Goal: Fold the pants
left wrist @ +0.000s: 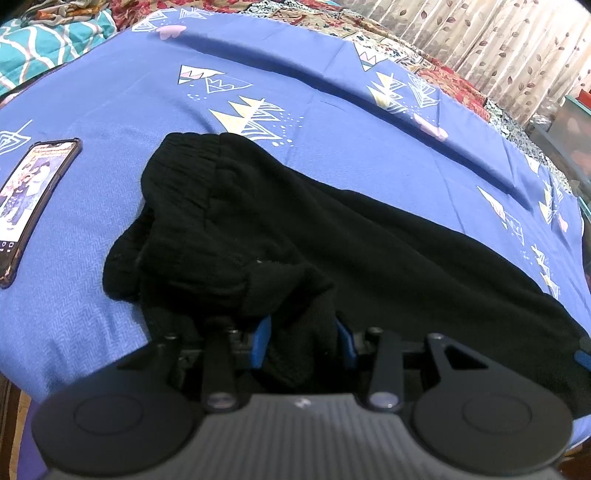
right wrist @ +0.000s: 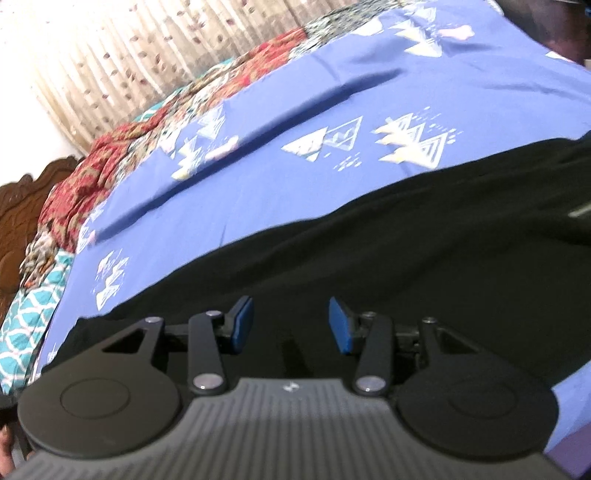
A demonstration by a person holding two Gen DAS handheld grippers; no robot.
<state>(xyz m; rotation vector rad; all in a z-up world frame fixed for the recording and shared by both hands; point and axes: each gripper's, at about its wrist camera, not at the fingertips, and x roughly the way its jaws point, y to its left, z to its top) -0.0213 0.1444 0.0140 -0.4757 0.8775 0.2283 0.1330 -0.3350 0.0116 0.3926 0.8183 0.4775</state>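
Black pants [left wrist: 332, 229] lie on a blue patterned bedsheet [left wrist: 110, 155], waistband toward the far left, legs running to the right. My left gripper [left wrist: 301, 343] is shut on a bunched fold of the pants, black cloth filling the gap between its blue pads. In the right wrist view the pants [right wrist: 406, 236] stretch across the sheet [right wrist: 332, 81]. My right gripper [right wrist: 291, 325] is open and empty, hovering just over the pants leg, blue pads wide apart.
A phone [left wrist: 29, 199] with a lit screen lies on the sheet left of the pants. Rumpled quilts [left wrist: 55, 33] sit at the far side. Curtains [right wrist: 129, 55] hang behind the bed, and a carved wooden headboard [right wrist: 22, 199] stands at the left.
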